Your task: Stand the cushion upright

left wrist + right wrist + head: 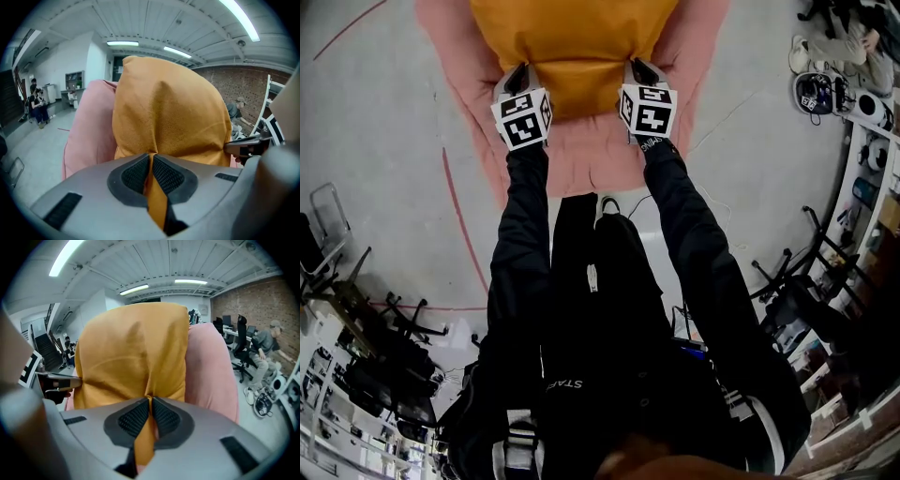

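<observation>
the orange cushion [572,42] sits at 12 o'clock, backed by a wider pink cushion [591,155]. the left claw [518,79] and right claw [641,73] each clench fabric at its near edge. bare floor [375,112] opens at 10 and 2 o'clock; chairs [403,323] crowd 8 o'clock.

text: "STAF", cut off | on: black jacket [600,347] | sleeve print: too small to read

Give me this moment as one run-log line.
left gripper: shut on orange cushion, near edge | right gripper: shut on same edge | pink cushion: beneath orange cushion
</observation>
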The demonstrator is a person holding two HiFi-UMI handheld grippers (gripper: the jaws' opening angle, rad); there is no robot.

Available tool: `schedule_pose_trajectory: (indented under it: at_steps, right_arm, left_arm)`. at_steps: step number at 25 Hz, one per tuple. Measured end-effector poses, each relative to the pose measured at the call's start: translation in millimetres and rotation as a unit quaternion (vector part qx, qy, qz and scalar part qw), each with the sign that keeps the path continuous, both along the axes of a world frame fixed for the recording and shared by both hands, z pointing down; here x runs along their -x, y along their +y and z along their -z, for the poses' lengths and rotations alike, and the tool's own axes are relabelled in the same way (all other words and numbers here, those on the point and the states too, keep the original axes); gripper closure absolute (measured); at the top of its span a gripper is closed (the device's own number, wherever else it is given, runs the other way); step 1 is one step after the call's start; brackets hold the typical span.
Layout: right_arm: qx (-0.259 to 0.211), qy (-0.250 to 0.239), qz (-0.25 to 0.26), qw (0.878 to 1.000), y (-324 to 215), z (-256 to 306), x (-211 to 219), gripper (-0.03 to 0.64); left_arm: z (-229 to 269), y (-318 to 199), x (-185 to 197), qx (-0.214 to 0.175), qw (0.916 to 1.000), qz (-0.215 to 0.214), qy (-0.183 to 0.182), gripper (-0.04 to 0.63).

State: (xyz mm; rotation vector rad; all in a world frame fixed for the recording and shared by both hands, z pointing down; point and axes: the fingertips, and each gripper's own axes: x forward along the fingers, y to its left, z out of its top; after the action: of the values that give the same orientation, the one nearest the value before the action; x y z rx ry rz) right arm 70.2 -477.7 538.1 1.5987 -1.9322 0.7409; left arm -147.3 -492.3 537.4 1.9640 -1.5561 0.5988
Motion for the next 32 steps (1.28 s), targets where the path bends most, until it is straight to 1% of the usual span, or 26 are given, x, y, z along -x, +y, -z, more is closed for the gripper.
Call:
schedule_pose_trajectory:
  at_steps: [1,4,6,8,11,14,16,19,22,24,26,30,32]
  right_arm:
    - [0.007,0.004,-0.001,1.0,3,-2,-2,0.593]
    - [0.018,0.001,-0.011,1.0,12,2,-9,0.529]
    - [0.006,-0.007,-0.017,1.0,19,15,-14,0.526]
    - [-0.008,-0.017,-0.017,1.0,32,34,-16,0.526]
    - [-0.029,-0.039,-0.007,0.999,57,72,-11,0.528]
    - [-0.059,-0.056,0.01,0.997,90,123,-2,0.563]
    - [-0.079,-0.066,0.021,0.994,113,156,7,0.58]
    - [-0.103,-0.082,0.031,0.991,140,199,21,0.583]
    - [-0.123,-0.087,0.038,0.988,164,238,32,0.595]
    - [-0.138,-0.084,0.047,0.986,177,264,34,0.601]
    - [-0.156,-0.084,0.055,0.983,189,291,33,0.603]
    - [-0.193,-0.081,0.067,0.976,216,346,28,0.603]
    - [-0.215,-0.079,0.068,0.971,229,372,28,0.603]
  left_arm:
    - [-4,2,0,0.007,1.0,-0.002,-0.004,0.58]
    - [-8,12,3,0.028,0.9995,-0.008,-0.01,0.551]
    - [-3,24,3,0.034,0.9994,-0.006,-0.008,0.541]
    - [8,40,2,0.031,0.9995,0.004,-0.004,0.531]
    - [42,72,1,0.013,0.9998,0.017,-0.001,0.531]
    - [87,112,-7,-0.004,0.9999,0.013,0.009,0.531]
    - [114,139,-15,-0.003,0.9998,0.009,0.016,0.54]
    - [152,170,-23,-0.006,0.9995,0.011,0.03,0.563]
    - [192,191,-32,-0.033,0.9986,0.004,0.041,0.577]
    - [221,200,-41,-0.058,0.9973,-0.002,0.044,0.592]
    - [252,209,-53,-0.085,0.9953,-0.01,0.046,0.592]
    - [315,233,-75,-0.141,0.9883,-0.02,0.055,0.594]
    - [347,243,-83,-0.168,0.9838,-0.032,0.053,0.594]
